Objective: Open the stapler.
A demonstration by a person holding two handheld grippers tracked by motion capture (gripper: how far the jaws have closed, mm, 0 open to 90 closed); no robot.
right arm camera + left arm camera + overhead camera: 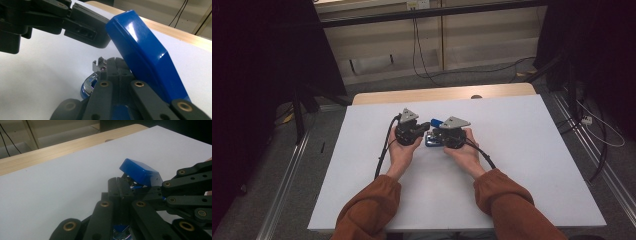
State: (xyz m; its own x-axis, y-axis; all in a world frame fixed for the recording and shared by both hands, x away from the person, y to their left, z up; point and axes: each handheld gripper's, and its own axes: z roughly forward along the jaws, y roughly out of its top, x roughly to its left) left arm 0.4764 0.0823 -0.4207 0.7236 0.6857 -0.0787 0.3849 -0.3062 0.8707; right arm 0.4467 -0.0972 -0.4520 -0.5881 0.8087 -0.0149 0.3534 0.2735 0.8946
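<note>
Both grippers meet over the middle of the white table (522,165), and a small blue stapler (435,131) sits between them. The stapler's blue top arm (142,57) is swung up and tilted open; the chrome magazine (96,72) lies exposed below it.

Right gripper (117,65): its jaws are drawn together just ahead of the camera, and appear to pinch the stapler's lower body, with blue and chrome showing directly beneath and beside them. The raised arm leans across the right side of this gripper and almost touches its linkage.

Left gripper (123,185): its jaws are closed to a narrow gap right under the lifted blue arm (140,171). Whether they clamp a part of the stapler or merely rest against it cannot be told; the contact point is hidden by the jaws themselves. In the right gripper view, this gripper's tip (86,32) comes in from the upper left and rests against the near edge of the blue arm.

Assessment: the step in hand is opening the stapler, base held by one tool and arm propped by the other. The next move would call for a steady hold on the base, while the left tool controls the arm so that it does not snap down.
</note>
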